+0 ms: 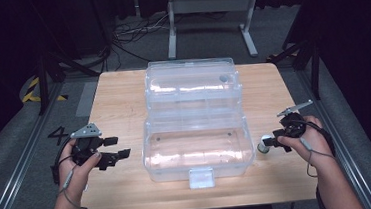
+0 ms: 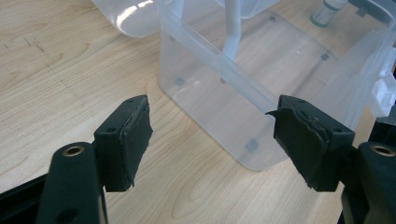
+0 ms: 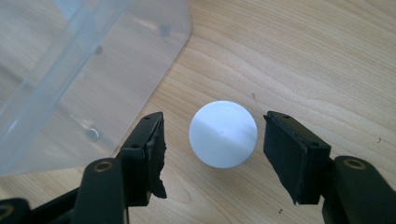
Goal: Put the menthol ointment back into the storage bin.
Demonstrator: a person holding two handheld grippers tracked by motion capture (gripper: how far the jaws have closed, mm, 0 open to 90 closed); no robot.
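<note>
White-capped, the small bottle (image 3: 223, 134) stands near the table's (image 1: 117, 97) right edge, just beside the clear box (image 1: 197, 151). Either side of it, untouching, are the right gripper's (image 3: 212, 147) spread jaws. Near the left edge, the left gripper (image 2: 212, 140) gapes empty.

Right gripper (image 3: 212, 151) jaws spread around white bottle cap (image 3: 223, 134), untouched.
</note>
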